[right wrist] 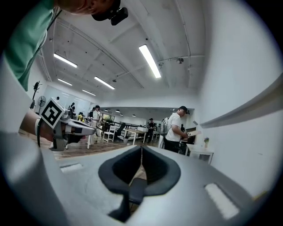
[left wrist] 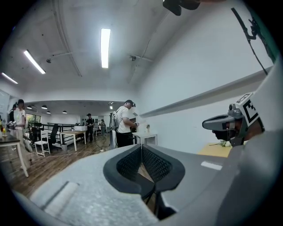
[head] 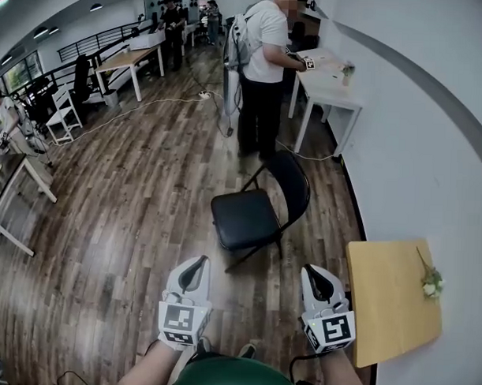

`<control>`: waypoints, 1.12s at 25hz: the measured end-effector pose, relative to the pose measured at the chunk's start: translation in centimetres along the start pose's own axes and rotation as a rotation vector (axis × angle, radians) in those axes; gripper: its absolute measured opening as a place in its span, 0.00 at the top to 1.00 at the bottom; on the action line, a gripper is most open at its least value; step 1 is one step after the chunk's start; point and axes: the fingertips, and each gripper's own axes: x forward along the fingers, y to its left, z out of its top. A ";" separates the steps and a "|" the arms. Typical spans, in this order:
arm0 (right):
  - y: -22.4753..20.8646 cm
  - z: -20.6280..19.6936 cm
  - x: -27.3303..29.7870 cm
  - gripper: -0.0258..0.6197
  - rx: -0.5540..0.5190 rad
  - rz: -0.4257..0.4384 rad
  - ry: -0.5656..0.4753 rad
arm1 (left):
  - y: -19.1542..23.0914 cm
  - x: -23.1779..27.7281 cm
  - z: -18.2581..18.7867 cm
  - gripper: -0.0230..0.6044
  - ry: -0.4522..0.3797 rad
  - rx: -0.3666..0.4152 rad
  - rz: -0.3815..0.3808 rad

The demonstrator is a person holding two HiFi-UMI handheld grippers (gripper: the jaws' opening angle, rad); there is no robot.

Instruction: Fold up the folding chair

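Note:
A black folding chair (head: 252, 216) stands unfolded on the wooden floor in the head view, its seat flat and its back toward the right wall. My left gripper (head: 196, 265) is held level below the chair, shut with nothing between its jaws. My right gripper (head: 317, 275) hangs level to the right of it, also shut and empty. Both are well short of the chair. In the left gripper view the jaws (left wrist: 141, 147) meet, and the right gripper (left wrist: 223, 125) shows at the right. The right gripper view has its closed jaws (right wrist: 141, 149) and the left gripper (right wrist: 73, 128) at left.
A small wooden table (head: 391, 299) with a flower sprig (head: 430, 281) stands against the wall at right. A person (head: 263, 70) stands at a white table (head: 331, 88) beyond the chair. A cable (head: 149, 106) trails across the floor. More tables and chairs are at far left.

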 end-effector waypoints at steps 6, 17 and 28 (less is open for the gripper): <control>-2.4 -1.2 -0.2 0.95 0.032 0.008 0.006 | -0.7 -0.4 -0.8 0.94 0.026 -0.048 0.055; -5.7 -3.5 2.1 0.95 0.076 0.012 0.033 | -0.1 2.8 -2.7 0.94 0.071 -0.084 0.085; -10.2 -5.5 9.2 0.95 0.055 -0.050 0.114 | 5.0 12.0 -6.6 0.94 0.122 -0.176 0.053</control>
